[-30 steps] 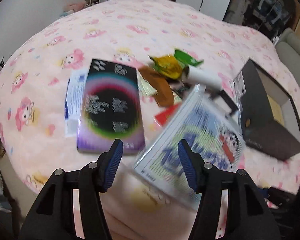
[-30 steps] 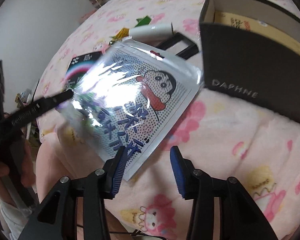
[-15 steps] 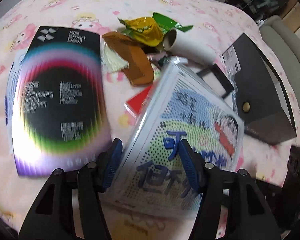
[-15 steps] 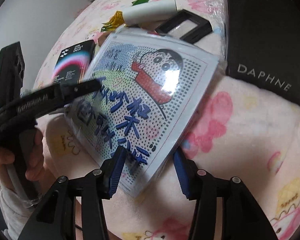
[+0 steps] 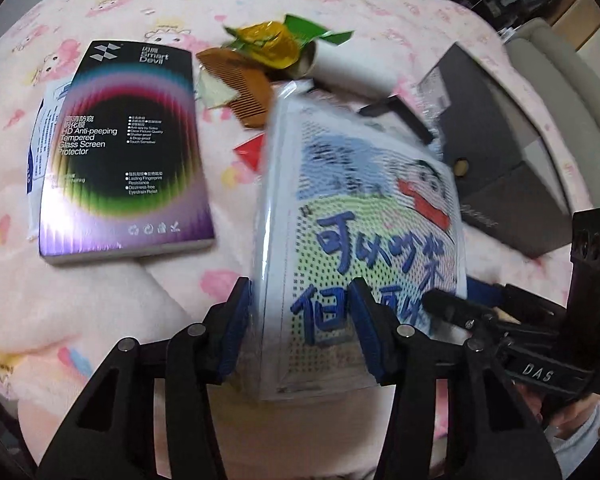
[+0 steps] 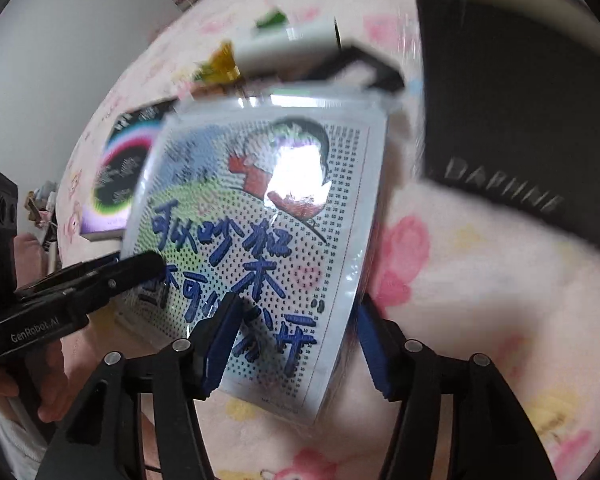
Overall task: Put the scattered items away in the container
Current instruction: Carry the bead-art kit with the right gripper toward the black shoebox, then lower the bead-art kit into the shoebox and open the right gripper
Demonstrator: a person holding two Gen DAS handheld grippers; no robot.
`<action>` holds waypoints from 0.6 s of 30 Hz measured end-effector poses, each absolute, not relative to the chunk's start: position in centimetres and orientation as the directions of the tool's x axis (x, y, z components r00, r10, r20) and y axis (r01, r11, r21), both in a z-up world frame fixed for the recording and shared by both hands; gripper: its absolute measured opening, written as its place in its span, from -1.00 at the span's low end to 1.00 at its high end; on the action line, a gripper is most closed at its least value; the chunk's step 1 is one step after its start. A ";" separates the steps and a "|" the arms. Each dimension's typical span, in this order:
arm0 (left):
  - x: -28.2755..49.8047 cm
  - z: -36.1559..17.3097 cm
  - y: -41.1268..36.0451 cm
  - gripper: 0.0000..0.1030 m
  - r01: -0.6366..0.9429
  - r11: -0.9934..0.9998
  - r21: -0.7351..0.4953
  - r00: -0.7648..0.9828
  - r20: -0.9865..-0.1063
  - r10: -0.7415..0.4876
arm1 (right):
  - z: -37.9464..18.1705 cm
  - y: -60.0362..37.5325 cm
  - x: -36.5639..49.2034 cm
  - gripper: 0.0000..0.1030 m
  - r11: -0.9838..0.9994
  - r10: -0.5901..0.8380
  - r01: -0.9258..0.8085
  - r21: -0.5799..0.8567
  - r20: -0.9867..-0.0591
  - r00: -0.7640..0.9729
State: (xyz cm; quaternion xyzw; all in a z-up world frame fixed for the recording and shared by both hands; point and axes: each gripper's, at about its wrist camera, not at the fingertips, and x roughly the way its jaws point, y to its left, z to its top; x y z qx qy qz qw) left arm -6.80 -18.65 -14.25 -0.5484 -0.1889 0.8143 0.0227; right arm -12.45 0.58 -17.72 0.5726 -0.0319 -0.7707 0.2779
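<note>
My two grippers, left [image 5: 300, 320] and right [image 6: 292, 340], both stand wide around the near edge of the cartoon packet [image 5: 364, 232], pinching nothing I can see. Its long axis runs away from me, and the dark box [image 6: 512, 120] lies just beyond on the right gripper's side.

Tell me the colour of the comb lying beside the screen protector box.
The comb is brown, clearest in the left wrist view.

Soft indoor light; strong fisheye bending with dark corners. Glare flashes mid-frame on the glossy plastic-sleeved cartoon sheet [image 6: 260, 216], and the right view is motion-blurred.
</note>
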 end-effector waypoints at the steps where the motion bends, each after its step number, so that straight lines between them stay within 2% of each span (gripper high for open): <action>1: -6.4 -13.6 -18.8 -0.02 0.167 -0.916 -0.366 -0.414 -0.869 0.272 | -16.8 0.8 -12.2 0.03 -0.844 -0.466 0.397 0.360 -0.859 -0.213; 4: -5.2 -11.1 -18.8 -0.01 0.143 -0.883 -0.448 -0.470 -0.816 0.338 | -13.3 2.5 -11.4 -0.04 -0.840 -0.496 0.395 0.371 -0.821 -0.283; 13: -6.0 -2.9 -14.7 -0.02 -0.006 -0.883 -0.470 -0.576 -0.720 0.387 | -4.5 6.3 -10.0 -0.07 -0.841 -0.524 0.413 0.348 -0.714 -0.465; 18: -10.1 -0.8 -11.1 -0.02 -0.099 -0.887 -0.451 -0.565 -0.708 0.423 | -3.1 11.0 -12.5 -0.07 -0.869 -0.490 0.356 0.344 -0.695 -0.526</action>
